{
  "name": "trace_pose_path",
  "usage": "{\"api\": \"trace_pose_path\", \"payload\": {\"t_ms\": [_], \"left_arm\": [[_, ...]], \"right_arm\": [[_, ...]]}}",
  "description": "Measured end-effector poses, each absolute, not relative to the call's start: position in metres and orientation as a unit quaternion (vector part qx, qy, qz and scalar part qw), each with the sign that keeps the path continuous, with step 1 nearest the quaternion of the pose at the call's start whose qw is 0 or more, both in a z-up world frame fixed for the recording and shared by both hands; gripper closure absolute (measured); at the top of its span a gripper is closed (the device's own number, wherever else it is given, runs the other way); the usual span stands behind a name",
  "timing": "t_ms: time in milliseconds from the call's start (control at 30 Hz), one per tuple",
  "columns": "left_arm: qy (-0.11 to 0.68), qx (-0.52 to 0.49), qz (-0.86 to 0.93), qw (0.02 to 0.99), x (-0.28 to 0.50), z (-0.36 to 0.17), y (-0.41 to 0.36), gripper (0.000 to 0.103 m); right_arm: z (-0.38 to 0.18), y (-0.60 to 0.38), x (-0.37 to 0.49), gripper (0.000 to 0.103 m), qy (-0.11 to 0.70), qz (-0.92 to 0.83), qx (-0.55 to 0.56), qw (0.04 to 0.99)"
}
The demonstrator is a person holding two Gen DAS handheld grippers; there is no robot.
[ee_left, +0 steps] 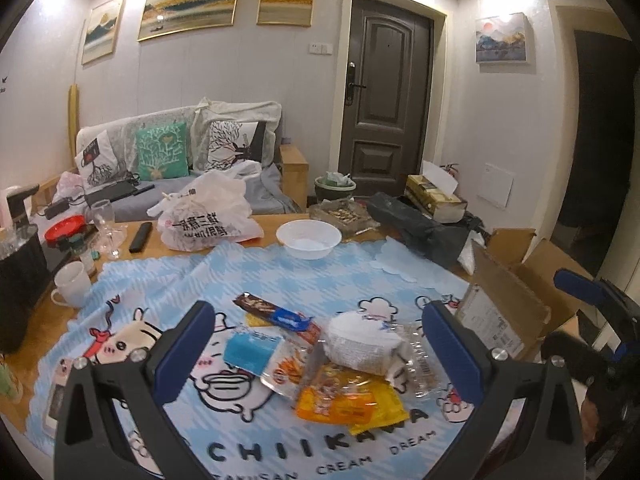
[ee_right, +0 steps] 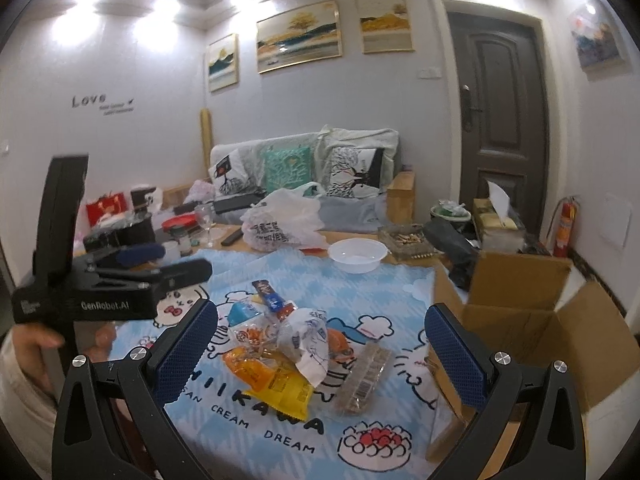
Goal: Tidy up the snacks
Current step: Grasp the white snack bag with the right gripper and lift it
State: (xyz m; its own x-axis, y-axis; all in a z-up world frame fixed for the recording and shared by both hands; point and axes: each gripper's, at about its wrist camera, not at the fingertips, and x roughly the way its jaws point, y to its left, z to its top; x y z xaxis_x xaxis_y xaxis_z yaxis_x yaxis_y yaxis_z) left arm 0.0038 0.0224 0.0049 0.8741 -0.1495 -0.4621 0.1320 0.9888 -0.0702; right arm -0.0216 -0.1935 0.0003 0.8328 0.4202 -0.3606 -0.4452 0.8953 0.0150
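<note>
Both claws spread and empty: left gripper [ee_left: 320, 344], right gripper [ee_right: 320, 344]; snack pile [ee_left: 320, 360] at lower centre on the cloth [ee_left: 280, 280], cardboard box [ee_right: 520, 320] right; packets look light, crinkly, slippery, so pinch flat yellow packet [ee_right: 280, 388] by edge.

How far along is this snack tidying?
Barely begun, it seems. The snack packets lie in one loose heap on the blue cartoon cloth. The left claw and right claw are both open and hold nothing. The cardboard box stands open; what shows of its inside looks bare. All the sorting is left.
</note>
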Motion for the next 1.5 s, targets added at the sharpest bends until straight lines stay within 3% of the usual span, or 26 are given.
{"api": "trace_pose_path", "payload": {"t_ms": [133, 267, 700, 867, 1067, 1167, 1500], "left_arm": [[0.247, -0.008, -0.067, 0.967, 0.017, 0.002, 0.038, 0.001], [0.263, -0.004, -0.072, 0.962, 0.032, -0.007, 0.052, 0.001], [0.332, -0.029, -0.108, 0.937, 0.097, -0.07, 0.071, 0.001], [0.347, -0.02, -0.117, 0.93, 0.107, -0.085, 0.066, 0.001], [0.357, -0.022, -0.138, 0.924, 0.112, -0.093, 0.061, 0.001], [0.353, -0.025, -0.157, 0.922, 0.111, -0.092, 0.056, 0.001], [0.338, -0.073, -0.255, 0.903, 0.099, -0.067, 0.04, 0.001]], "right_arm": [[-0.004, -0.168, -0.009, 0.0, 0.191, 0.254, -0.051, 0.947], [-0.02, -0.146, 0.015, 0.02, 0.217, 0.268, -0.046, 0.938], [-0.118, -0.118, 0.128, 0.022, 0.351, 0.274, -0.007, 0.895], [-0.145, -0.121, 0.148, 0.032, 0.384, 0.281, 0.015, 0.88], [-0.143, -0.124, 0.145, 0.059, 0.369, 0.269, 0.007, 0.89], [-0.14, -0.128, 0.142, 0.067, 0.362, 0.265, 0.009, 0.894], [-0.106, -0.123, 0.109, 0.073, 0.291, 0.291, -0.015, 0.911]]}}
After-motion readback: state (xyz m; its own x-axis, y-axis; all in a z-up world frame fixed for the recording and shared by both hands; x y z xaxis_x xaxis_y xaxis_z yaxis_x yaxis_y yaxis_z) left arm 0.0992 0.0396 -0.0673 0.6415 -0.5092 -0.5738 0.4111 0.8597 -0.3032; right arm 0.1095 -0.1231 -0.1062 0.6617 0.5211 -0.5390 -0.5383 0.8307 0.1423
